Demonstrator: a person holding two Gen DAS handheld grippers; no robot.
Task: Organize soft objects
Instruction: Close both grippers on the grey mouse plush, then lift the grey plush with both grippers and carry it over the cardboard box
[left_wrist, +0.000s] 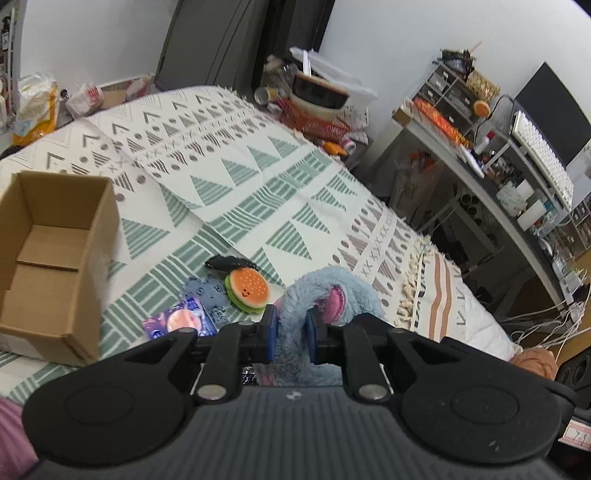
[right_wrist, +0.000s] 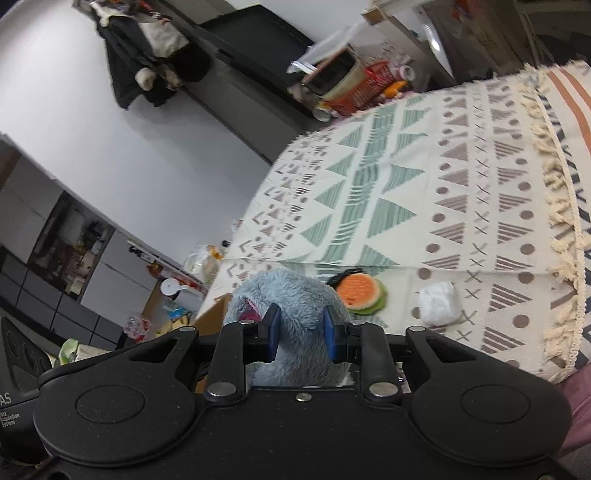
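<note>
you are holding the blue plush toy (left_wrist: 325, 291) in both the left tongs (left_wrist: 290, 334) and right tongs (right_wrist: 301, 334), each pinching fur. keeping both grips firm, be carrying it level over the bed (left_wrist: 236, 177) to the cardboard box (left_wrist: 55, 236), clearing its rim.

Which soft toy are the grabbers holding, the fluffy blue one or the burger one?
The fluffy blue plush. Both the left gripper and right gripper pinch it, while the burger toy lies untouched on the blanket.

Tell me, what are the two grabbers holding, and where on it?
Both grip the fluffy blue plush toy. The left hand-held gripper pinches its furry body beside the pink mouth; the right hand-held gripper squeezes its rounded fluffy bulk.
</note>
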